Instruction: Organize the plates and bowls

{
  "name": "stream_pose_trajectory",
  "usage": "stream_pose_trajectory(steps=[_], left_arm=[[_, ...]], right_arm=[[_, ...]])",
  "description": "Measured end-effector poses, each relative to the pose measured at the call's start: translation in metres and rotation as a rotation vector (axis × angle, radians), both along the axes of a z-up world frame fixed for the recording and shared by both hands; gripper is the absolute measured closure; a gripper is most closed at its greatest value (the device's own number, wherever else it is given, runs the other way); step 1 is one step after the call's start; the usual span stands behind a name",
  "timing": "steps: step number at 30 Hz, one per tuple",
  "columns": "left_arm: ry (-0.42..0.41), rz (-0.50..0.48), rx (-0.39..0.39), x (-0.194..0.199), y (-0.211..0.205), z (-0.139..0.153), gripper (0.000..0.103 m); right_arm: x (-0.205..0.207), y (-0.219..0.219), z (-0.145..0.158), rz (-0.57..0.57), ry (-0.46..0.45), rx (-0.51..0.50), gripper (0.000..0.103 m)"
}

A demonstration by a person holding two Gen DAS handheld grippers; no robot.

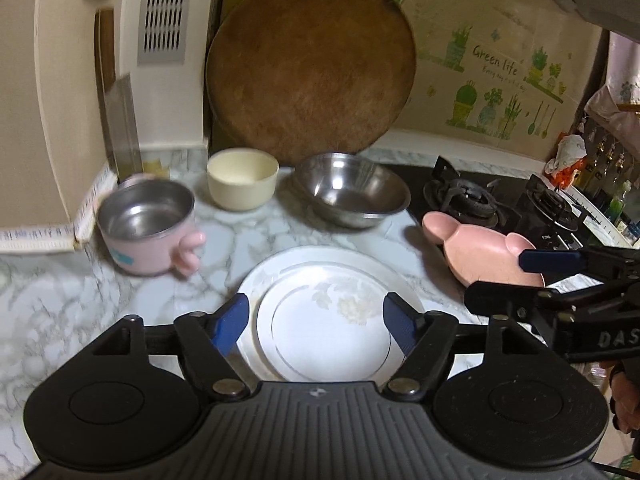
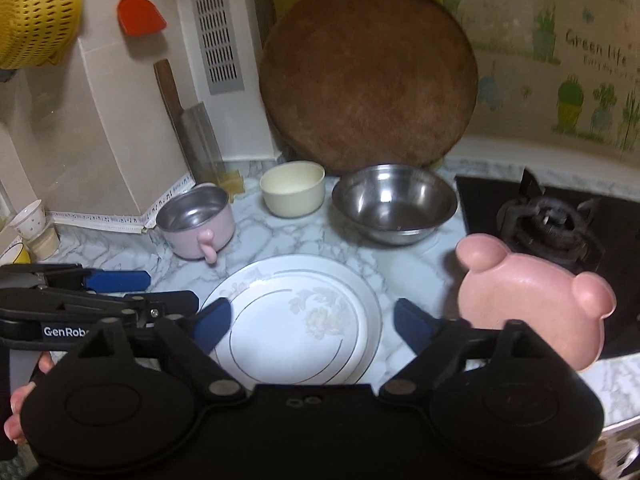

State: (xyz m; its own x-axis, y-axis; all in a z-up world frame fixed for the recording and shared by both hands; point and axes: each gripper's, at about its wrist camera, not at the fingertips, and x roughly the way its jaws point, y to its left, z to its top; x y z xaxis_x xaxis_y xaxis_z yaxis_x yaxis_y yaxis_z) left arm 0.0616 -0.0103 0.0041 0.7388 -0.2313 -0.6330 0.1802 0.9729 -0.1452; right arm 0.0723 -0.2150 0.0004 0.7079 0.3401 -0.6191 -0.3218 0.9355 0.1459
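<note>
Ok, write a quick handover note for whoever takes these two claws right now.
Left claw: open, holds nothing, above the stacked plates.
Right claw: open, holds nothing, above the same stack.
Small white plate sits on the large white plate on the marble counter.
Behind them, apart: pink handled bowl, cream bowl, steel bowl.
Pink bear plate lies at the stove edge.
Done: white plates stacked.
Left: bear plate and the three bowls.

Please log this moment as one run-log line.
left gripper: open, empty | right gripper: open, empty | white floral plates: stacked on marble counter
</note>
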Motion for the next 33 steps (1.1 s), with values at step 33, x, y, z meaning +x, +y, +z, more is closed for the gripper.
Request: stream_pose_trajectory(steps=[33], left_arm=[[-0.032,-0.030,0.051,0.063,-0.197,-0.018,0.018]], right_arm=[[0.012,-0.200,-0.025,-0.195,-0.074,-0.049,0.000]])
